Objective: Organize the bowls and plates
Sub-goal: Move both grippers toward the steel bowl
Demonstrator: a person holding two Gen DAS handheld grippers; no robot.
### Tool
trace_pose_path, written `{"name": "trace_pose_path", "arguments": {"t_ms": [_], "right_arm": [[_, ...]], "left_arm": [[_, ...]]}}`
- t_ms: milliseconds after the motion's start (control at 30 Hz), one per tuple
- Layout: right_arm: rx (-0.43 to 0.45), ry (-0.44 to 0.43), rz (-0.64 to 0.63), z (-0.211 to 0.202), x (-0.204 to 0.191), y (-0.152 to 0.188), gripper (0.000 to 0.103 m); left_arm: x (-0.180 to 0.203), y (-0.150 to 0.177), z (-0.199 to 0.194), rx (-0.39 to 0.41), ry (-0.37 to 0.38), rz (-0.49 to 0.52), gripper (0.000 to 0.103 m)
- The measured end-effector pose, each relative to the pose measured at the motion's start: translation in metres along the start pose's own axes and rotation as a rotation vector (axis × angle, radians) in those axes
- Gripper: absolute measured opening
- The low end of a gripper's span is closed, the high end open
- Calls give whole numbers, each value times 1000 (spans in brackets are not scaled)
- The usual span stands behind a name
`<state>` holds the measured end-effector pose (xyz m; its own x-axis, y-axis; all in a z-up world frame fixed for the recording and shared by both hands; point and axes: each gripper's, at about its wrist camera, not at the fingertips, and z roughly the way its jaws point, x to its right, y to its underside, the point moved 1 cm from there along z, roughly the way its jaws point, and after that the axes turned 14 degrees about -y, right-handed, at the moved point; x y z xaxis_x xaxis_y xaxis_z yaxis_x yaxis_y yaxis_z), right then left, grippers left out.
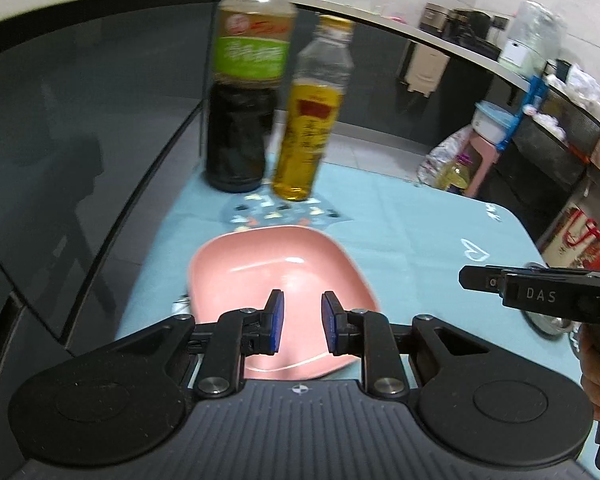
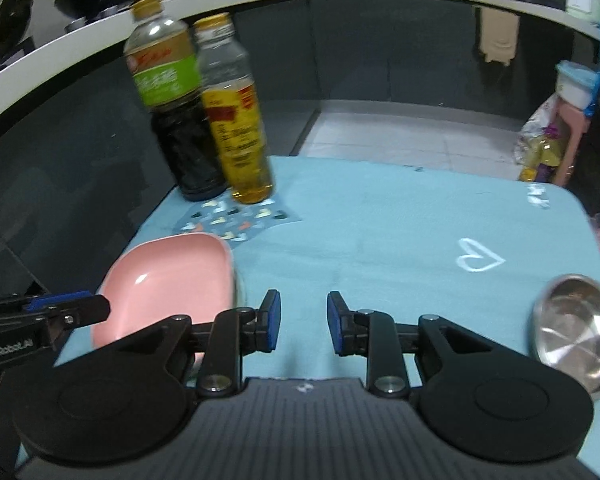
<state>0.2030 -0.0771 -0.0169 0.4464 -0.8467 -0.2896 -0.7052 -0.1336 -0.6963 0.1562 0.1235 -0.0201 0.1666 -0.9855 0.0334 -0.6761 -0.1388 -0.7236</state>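
At the far left of the table [image 2: 380, 216], which is covered in a light blue cloth, a dark sauce bottle [image 1: 242, 92] with a green label stands upright. Just to its right, so near that I cannot tell whether they touch, stands a bottle of yellow oil [image 1: 306, 128] with a yellow and red label. Both rest at the far edge of a small patterned mat [image 2: 236, 218].

Nearer than the mat, on the left side of the cloth, lies the pink plate [image 1: 276, 276], squarish with rounded corners and a raised rim, empty and right way up. The left gripper [image 1: 301, 326] hangs above its near part, the blue pads set a small gap apart with nothing between them and not touching the plate.

To the right, the right gripper [image 2: 303, 326] is held over bare cloth, its pads likewise slightly parted and holding nothing. A white heart outline [image 2: 478, 260] is printed on the cloth beyond it.

At the near right edge of the table sits the steel bowl [image 2: 576, 332], shiny, empty and well apart from the pink plate.
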Motion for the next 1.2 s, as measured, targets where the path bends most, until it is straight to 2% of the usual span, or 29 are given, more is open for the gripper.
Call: {"name": "trace_pose_path", "arguments": {"t_ms": [233, 433, 500, 667, 800, 1000, 1200], "right_arm": [[29, 36, 48, -30, 42, 12, 23], [82, 69, 110, -57, 79, 25, 31], [96, 73, 116, -66, 88, 29, 37], [131, 75, 136, -85, 106, 35, 39], [153, 95, 188, -94, 123, 39, 39], [187, 135, 246, -105, 144, 48, 39], [219, 164, 311, -111, 161, 53, 39]], "left_arm": [[50, -4, -7, -8, 8, 81, 19], [101, -5, -12, 3, 43, 164, 19], [118, -6, -13, 14, 60, 191, 19], [154, -12, -11, 20, 110, 235, 19], [182, -15, -1, -27, 133, 291, 19], [204, -11, 14, -83, 165, 255, 19], [236, -9, 18, -76, 214, 261, 19]]}}
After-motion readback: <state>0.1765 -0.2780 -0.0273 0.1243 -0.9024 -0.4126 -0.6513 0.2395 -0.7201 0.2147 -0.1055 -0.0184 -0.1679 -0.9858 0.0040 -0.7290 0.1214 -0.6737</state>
